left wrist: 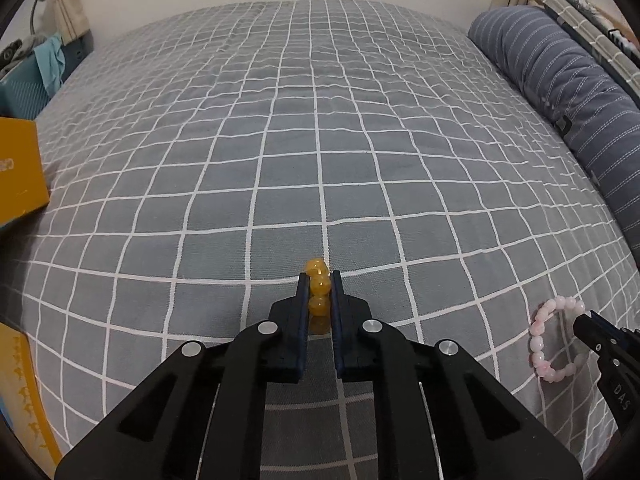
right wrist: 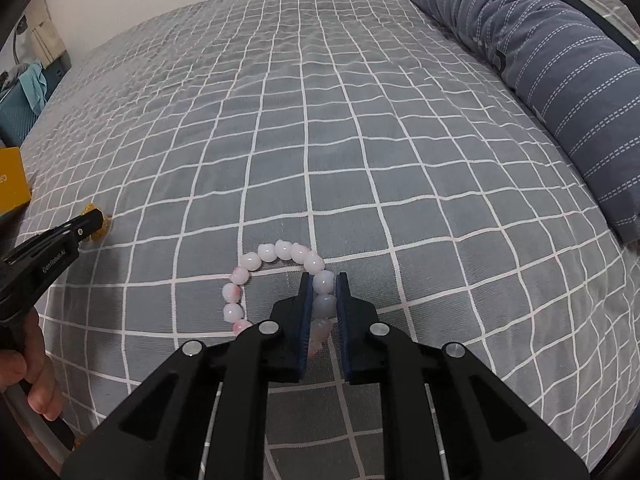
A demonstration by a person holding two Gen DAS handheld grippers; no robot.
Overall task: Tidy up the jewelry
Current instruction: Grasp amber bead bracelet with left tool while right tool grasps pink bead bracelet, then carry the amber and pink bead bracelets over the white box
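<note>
My left gripper (left wrist: 319, 280) is shut on a yellow bead bracelet (left wrist: 319, 286), seen edge-on between the fingers just above the grey checked bedspread (left wrist: 280, 140). My right gripper (right wrist: 323, 280) is shut on a pink-and-white bead bracelet (right wrist: 260, 276), whose loop rests on the bedspread (right wrist: 320, 140) to the left of the fingers. In the left wrist view the pink bracelet (left wrist: 550, 340) and right gripper (left wrist: 588, 326) show at the far right. In the right wrist view the left gripper (right wrist: 94, 220) and a bit of yellow bracelet (right wrist: 102, 230) show at the far left.
A yellow box (left wrist: 20, 168) lies at the bed's left edge, also in the right wrist view (right wrist: 12, 180). A striped blue bolster pillow (left wrist: 568, 92) runs along the right side. A teal bin with cloth (left wrist: 28, 76) stands beyond the left edge.
</note>
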